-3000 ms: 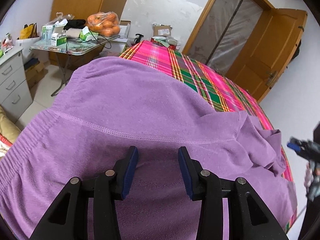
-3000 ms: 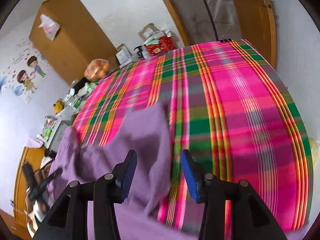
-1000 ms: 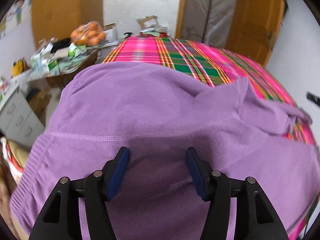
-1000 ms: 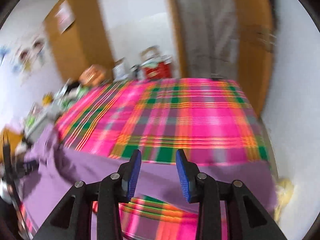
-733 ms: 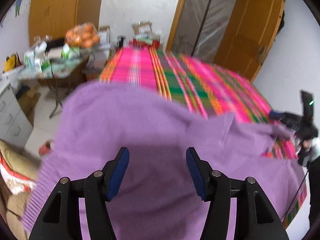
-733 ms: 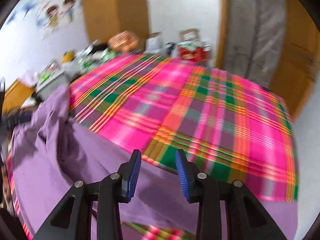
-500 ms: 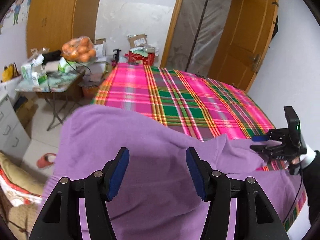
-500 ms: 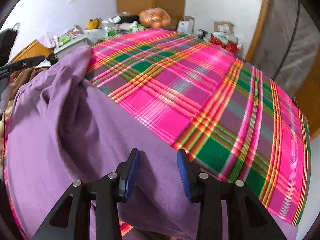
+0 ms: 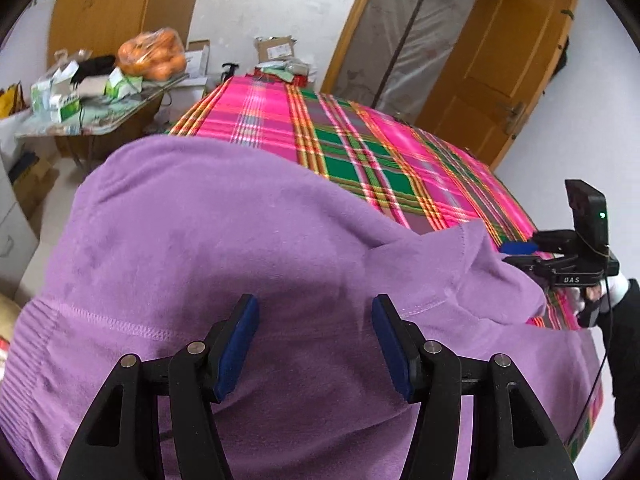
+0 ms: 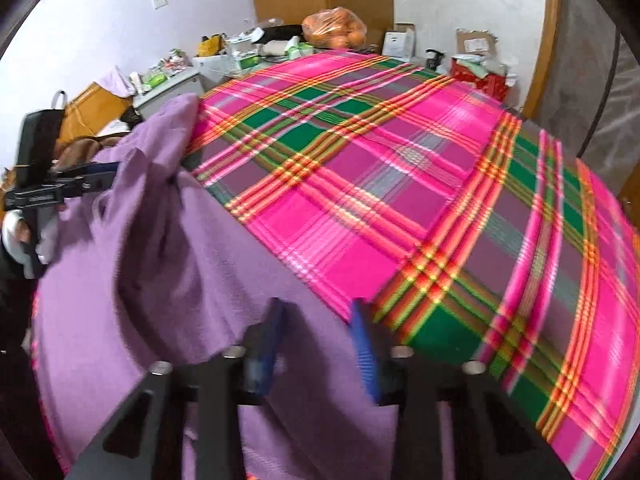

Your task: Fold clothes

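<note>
Both grippers are now lying lower over the purple garment (image 9: 224,248) (bunched on the plaid bedspread (image 10: 400,184)): left gripper (image 9: 314,344) gaping, right gripper (image 10: 318,344) seemingly parted too.

Left gripper (image 9: 314,342) low and near, jaws spread wide, blue pads (image 9: 236,346) apart – nothing between them. Right gripper (image 10: 318,346) blurred, jaws parted, pointing far across the scene. From the left wrist view it shows at right, held by a white-gloved hand (image 9: 590,294).
</note>
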{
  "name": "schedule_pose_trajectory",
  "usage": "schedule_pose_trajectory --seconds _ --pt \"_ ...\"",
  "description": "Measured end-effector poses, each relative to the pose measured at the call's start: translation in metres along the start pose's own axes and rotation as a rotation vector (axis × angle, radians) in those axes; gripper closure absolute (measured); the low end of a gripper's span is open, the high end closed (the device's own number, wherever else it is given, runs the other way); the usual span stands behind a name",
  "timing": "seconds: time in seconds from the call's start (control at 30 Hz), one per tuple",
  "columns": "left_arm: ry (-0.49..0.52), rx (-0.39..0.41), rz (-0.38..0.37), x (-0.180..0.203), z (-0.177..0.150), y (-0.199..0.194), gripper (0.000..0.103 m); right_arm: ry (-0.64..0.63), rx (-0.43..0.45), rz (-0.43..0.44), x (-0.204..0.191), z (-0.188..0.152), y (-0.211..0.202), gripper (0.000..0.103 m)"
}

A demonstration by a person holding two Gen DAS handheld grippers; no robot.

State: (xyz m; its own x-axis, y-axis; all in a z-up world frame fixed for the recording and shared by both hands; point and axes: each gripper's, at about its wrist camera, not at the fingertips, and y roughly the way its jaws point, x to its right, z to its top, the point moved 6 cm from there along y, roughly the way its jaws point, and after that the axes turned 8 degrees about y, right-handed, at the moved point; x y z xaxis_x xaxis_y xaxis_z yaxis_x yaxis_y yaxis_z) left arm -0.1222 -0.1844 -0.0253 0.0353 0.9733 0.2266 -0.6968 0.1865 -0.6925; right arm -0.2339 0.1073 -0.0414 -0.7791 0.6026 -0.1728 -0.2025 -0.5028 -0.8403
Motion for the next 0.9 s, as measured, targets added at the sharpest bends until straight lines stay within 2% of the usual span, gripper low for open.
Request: schedule_pose_trajectory --seconds 0.03,0.07,0.2,0.27,0.4,0.5,0.57,0.63,0.7,0.8,0.9 --pt "0.0 -0.001 0.0 0.0 0.0 0.0 0.043 -0.009 -0.008 0.013 -0.004 0.0 0.0 0.093" --pt "0.0 -0.002 0.001 0.0 -0.001 0.001 0.043 -0.016 -0.012 0.001 -0.006 0.0 -0.001 0.095" --pt "0.012 0.016 0.025 -0.005 0.006 -0.009 0.043 -0.006 0.051 -0.051 -0.002 0.011 -0.015 0.097" --pt "0.019 0.027 0.038 -0.008 0.01 -0.014 0.043 0.029 0.109 -0.067 0.005 0.02 -0.026 0.097" --pt "0.034 0.049 0.066 -0.013 0.019 -0.025 0.043 0.124 0.257 -0.162 0.025 0.043 -0.053 0.098" --pt "0.044 0.066 0.087 -0.018 0.025 -0.034 0.043 0.195 0.333 -0.223 0.04 0.052 -0.065 0.097" --pt "0.039 0.087 0.108 -0.028 0.035 -0.043 0.043 0.23 0.306 -0.274 0.054 0.052 -0.059 0.097" --pt "0.015 0.103 0.143 -0.047 0.047 -0.052 0.043 0.245 0.223 -0.34 0.069 0.044 -0.042 0.097" --pt "-0.013 0.11 0.178 -0.068 0.059 -0.058 0.043 0.25 0.15 -0.336 0.074 0.035 -0.028 0.097" --pt "-0.048 0.09 0.214 -0.096 0.069 -0.057 0.043 0.222 0.162 -0.317 0.069 0.034 -0.03 0.095" --pt "-0.067 0.053 0.224 -0.118 0.077 -0.045 0.043 0.208 0.211 -0.28 0.067 0.044 -0.046 0.077"
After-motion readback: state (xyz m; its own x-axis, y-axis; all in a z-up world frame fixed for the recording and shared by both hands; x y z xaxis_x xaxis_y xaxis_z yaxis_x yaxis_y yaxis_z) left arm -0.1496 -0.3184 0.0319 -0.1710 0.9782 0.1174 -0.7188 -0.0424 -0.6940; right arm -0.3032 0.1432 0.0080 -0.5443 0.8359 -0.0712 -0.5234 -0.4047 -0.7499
